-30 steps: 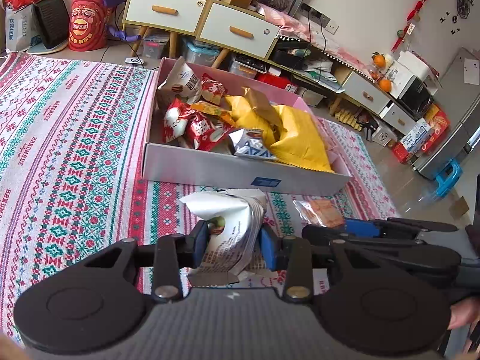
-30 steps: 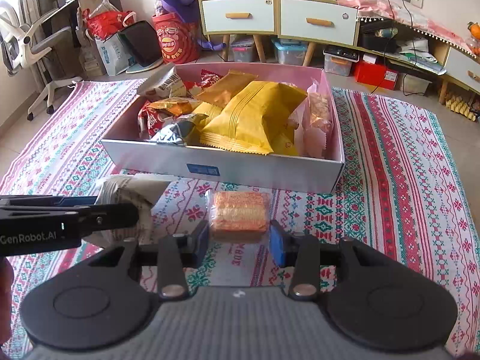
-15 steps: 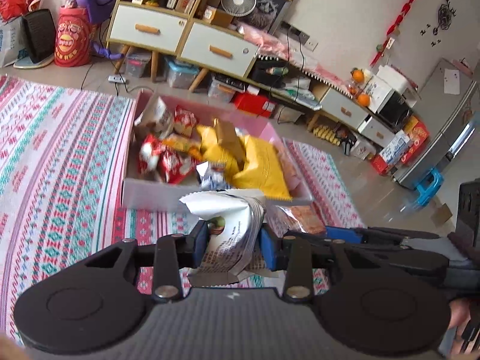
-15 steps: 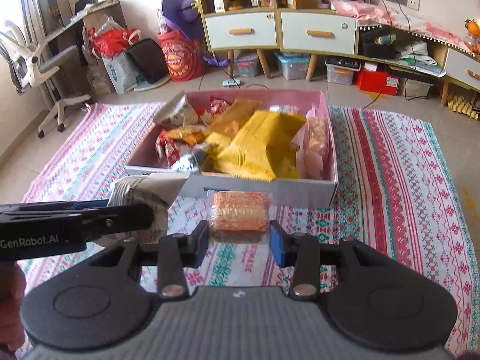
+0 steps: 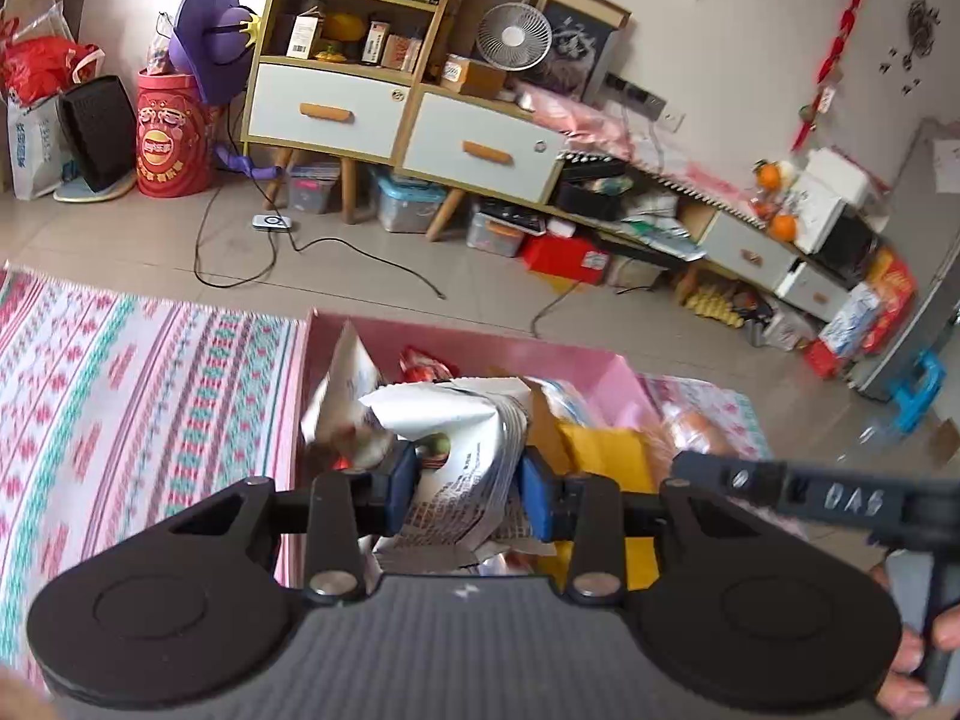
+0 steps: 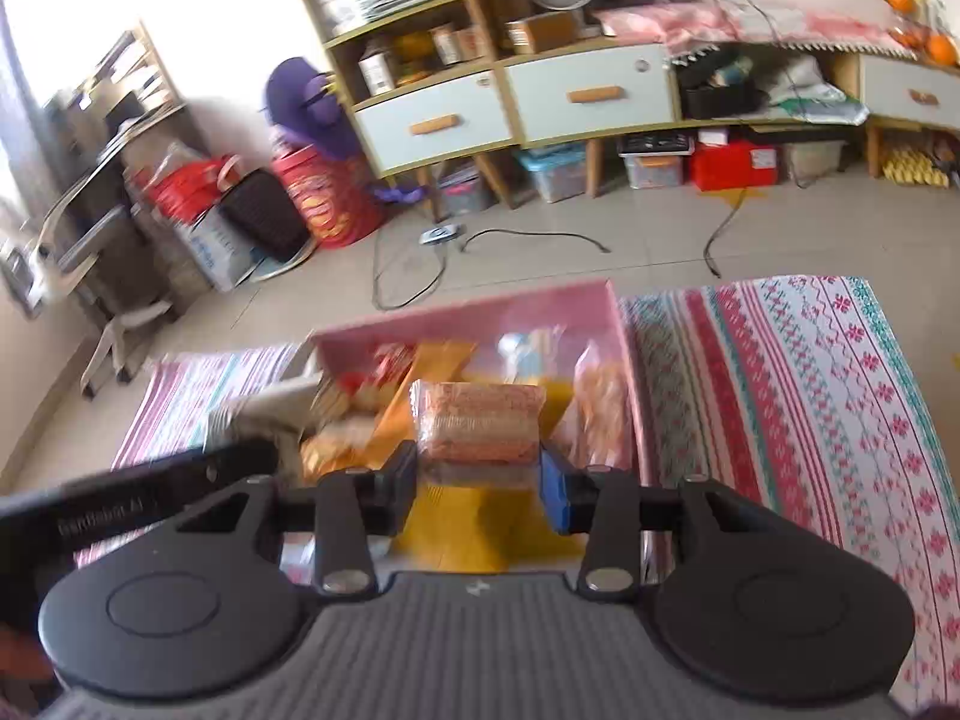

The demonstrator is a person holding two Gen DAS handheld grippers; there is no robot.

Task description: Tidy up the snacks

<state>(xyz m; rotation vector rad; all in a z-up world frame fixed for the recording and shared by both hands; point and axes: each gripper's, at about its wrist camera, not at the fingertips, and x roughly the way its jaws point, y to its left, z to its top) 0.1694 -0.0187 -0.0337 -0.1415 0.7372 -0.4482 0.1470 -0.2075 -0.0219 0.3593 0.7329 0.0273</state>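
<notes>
My left gripper (image 5: 462, 495) is shut on a white snack bag (image 5: 462, 444) and holds it over the pink snack box (image 5: 576, 360). My right gripper (image 6: 478, 483) is shut on a clear pack of orange crackers (image 6: 478, 423) and holds it over the same box (image 6: 540, 306). The box holds yellow bags (image 5: 606, 450), red packets (image 5: 426, 366) and other snacks. The right gripper (image 5: 810, 495) shows at the right of the left wrist view. The left gripper (image 6: 138, 495) with its white bag (image 6: 264, 414) shows at the left of the right wrist view.
The box sits on a red, white and teal patterned rug (image 6: 810, 390) (image 5: 132, 378). Beyond it lie bare floor with cables (image 5: 252, 264), a drawer cabinet (image 5: 396, 114), storage bins, a red drum (image 5: 171, 144) and an office chair (image 6: 90, 276).
Both grippers have moved forward and up with their snacks, from in front of the box to above its contents. The views have tilted up toward the cabinet.
</notes>
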